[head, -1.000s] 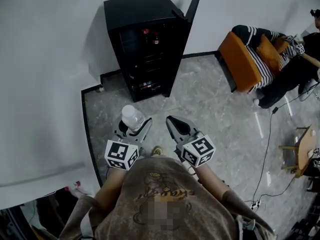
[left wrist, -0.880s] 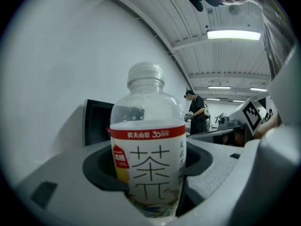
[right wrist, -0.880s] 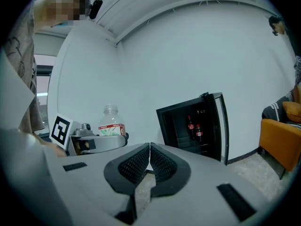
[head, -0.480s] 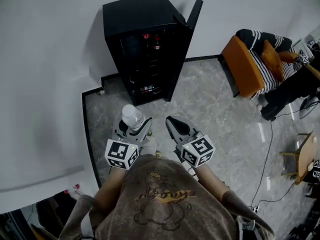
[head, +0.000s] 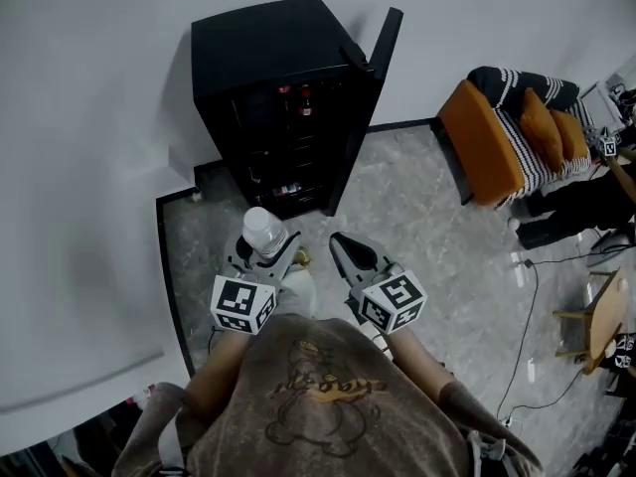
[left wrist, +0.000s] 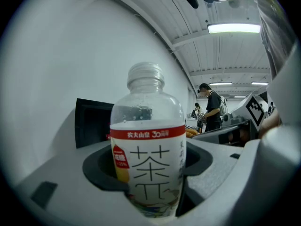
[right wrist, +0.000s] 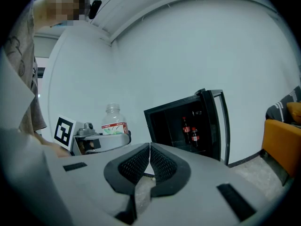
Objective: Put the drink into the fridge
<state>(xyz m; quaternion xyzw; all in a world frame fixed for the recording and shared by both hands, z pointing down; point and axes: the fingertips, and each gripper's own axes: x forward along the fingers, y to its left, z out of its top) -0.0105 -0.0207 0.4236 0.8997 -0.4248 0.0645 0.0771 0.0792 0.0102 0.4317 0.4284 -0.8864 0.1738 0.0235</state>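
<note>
L tongs clamp the drink bottle at its label, pads on both sides. Bottle upright, cap up. R tongs pressed together w/ nothing btwn them, just beside the L pair. Fridge ahead on the floor, door open, two dark bottles inside. Drink well apart from it.
</note>
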